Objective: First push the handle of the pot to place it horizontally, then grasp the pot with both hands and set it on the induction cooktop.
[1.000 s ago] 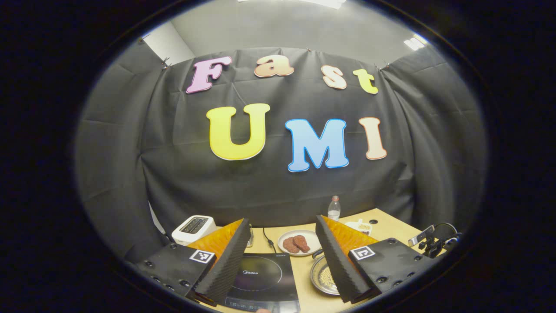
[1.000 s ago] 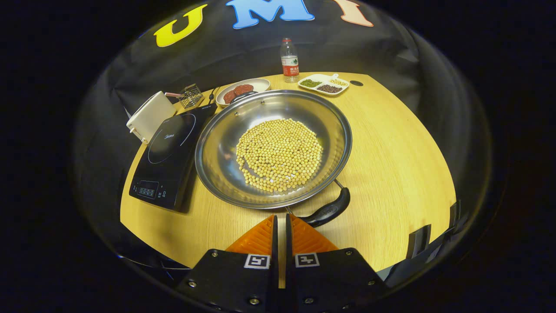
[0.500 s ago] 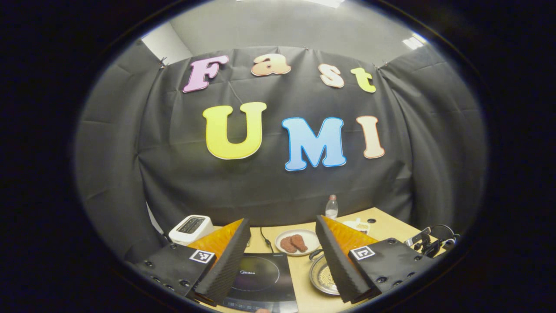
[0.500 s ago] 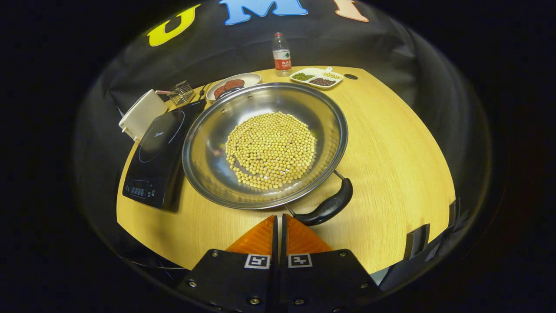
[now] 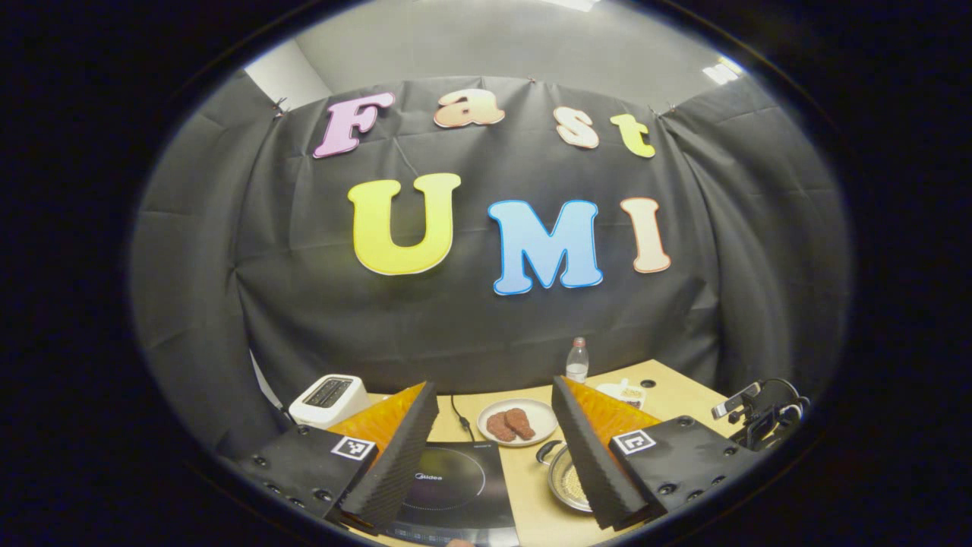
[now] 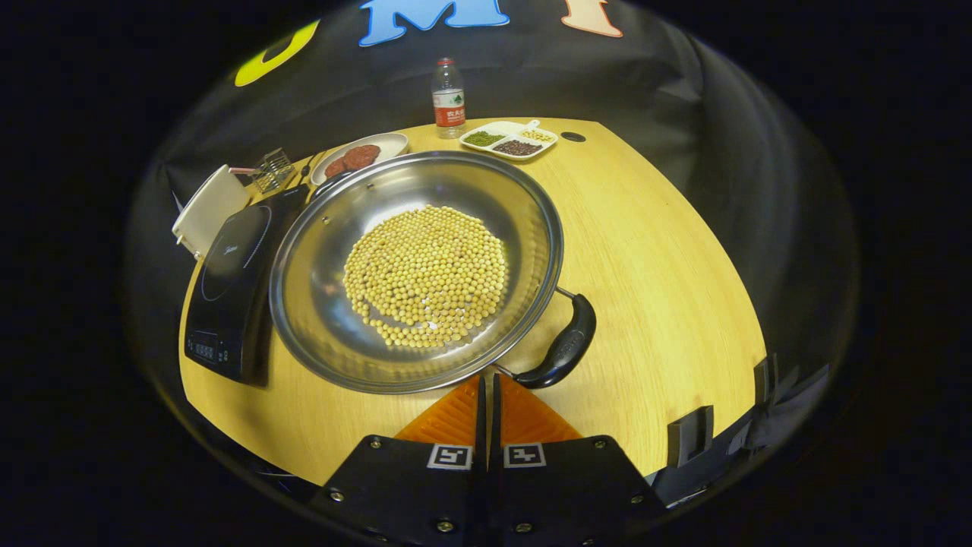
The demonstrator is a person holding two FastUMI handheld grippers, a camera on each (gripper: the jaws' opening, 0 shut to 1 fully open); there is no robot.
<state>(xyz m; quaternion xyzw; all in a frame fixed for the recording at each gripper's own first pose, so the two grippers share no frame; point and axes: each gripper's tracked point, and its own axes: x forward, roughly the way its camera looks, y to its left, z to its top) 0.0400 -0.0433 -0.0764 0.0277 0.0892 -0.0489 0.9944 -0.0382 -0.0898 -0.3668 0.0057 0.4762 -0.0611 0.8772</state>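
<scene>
A wide steel pot [image 6: 319, 319] holding soybeans rests on the wooden table [image 6: 653, 258]. Its left edge overlaps the black induction cooktop [image 6: 224, 292]. The pot's near black handle [image 6: 563, 351] points to the lower right, and a second handle [image 6: 325, 182] sits at the far rim. My right gripper [image 6: 486, 380] is shut, its tips at the pot's near rim right beside the handle's left end. My left gripper [image 5: 493, 385] stands open above the table's near side, with the cooktop [image 5: 456, 486] between its fingers and the pot [image 5: 563, 479] by its right finger.
At the back of the table stand a plate of meat [image 6: 353, 156], a water bottle [image 6: 448, 99] and a divided dish of beans [image 6: 507, 140]. A white toaster [image 6: 206, 209] and a wire basket [image 6: 272, 169] sit left of the cooktop. Black clips [image 6: 687, 441] grip the table's right edge.
In the right gripper view the pot has slid left and its near handle has swung further right. In the left gripper view the table's things look slightly smaller and farther.
</scene>
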